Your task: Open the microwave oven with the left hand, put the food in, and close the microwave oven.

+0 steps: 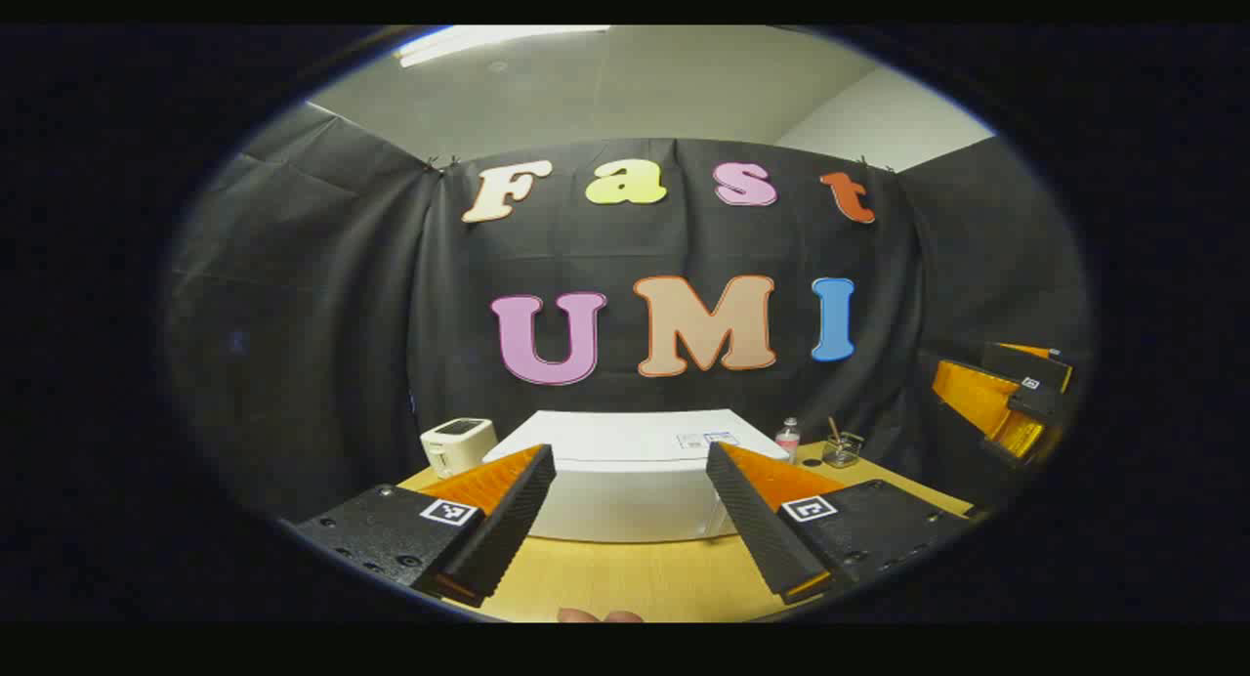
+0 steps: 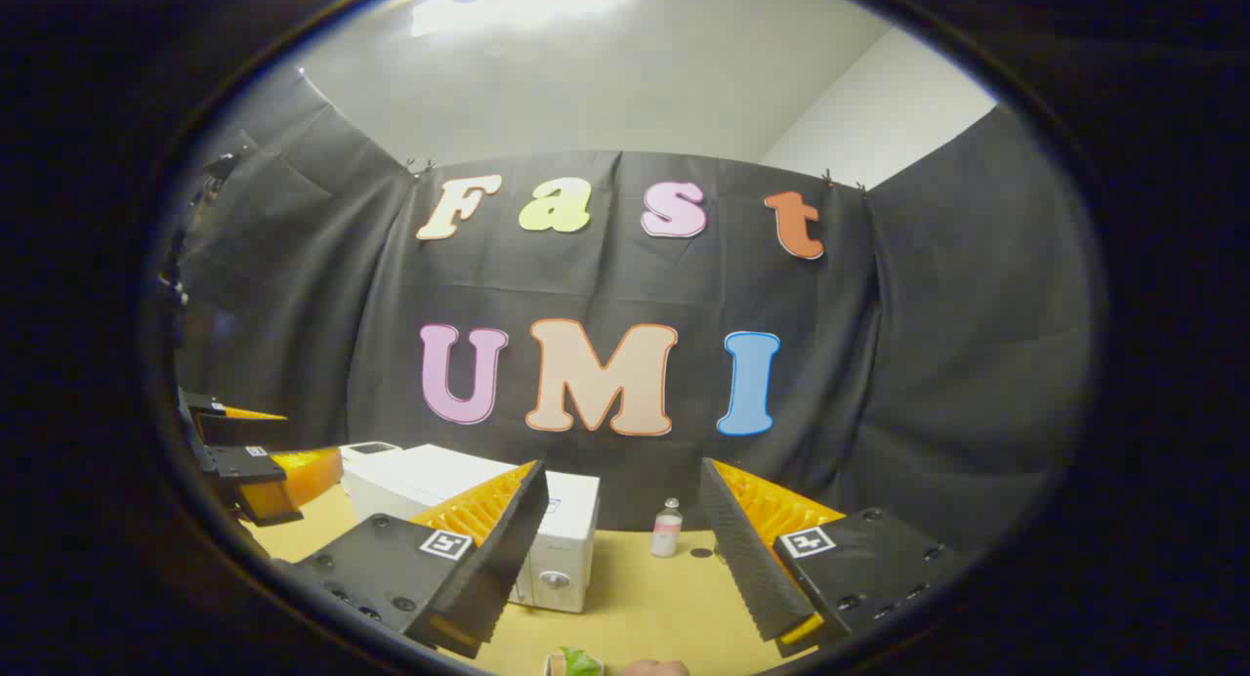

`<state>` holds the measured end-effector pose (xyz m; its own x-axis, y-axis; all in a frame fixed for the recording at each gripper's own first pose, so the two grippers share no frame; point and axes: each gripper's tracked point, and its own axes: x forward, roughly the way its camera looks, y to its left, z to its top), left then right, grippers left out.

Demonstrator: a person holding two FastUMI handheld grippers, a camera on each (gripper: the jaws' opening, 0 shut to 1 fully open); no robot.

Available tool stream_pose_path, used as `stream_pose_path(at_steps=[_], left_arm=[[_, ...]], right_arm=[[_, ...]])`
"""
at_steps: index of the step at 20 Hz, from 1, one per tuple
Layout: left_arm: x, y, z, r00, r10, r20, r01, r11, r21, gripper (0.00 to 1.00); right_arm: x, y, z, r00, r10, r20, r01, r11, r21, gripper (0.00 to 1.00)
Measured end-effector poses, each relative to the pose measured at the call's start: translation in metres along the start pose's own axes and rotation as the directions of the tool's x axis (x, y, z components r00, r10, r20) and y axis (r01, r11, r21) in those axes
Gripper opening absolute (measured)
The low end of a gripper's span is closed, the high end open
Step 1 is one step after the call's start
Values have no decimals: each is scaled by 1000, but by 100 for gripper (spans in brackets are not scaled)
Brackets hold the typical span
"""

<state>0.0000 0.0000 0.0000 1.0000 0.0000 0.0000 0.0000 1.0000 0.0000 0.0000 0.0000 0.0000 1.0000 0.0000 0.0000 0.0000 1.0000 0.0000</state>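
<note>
The white microwave [image 1: 625,500] stands on the wooden table [image 1: 635,583] with its door closed, straight ahead of my left gripper [image 1: 630,449]. That gripper is open, holds nothing and hovers short of the oven. In the right gripper view the microwave [image 2: 571,520] sits to the left, a round knob [image 2: 554,579] low on its front. My right gripper [image 2: 621,464] is open above the table, its fingers apart with nothing between them. A small food item with green leaf [image 2: 576,663] lies at the bottom edge, below the right gripper.
A small white appliance [image 1: 457,444] stands left of the microwave. A small bottle [image 1: 787,438] and a glass jar [image 1: 842,449] stand to its right at the back. The other gripper [image 1: 1006,402] hovers off to the right. Black cloth walls the booth.
</note>
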Motion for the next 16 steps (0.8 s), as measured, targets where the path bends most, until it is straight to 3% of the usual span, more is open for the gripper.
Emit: stream_pose_path(at_steps=[16], left_arm=[[-11,-11,3,1000,-15,-10,15,999,42,97]], right_arm=[[-7,6,-2,998,58,-10,-58,998,-4,96]])
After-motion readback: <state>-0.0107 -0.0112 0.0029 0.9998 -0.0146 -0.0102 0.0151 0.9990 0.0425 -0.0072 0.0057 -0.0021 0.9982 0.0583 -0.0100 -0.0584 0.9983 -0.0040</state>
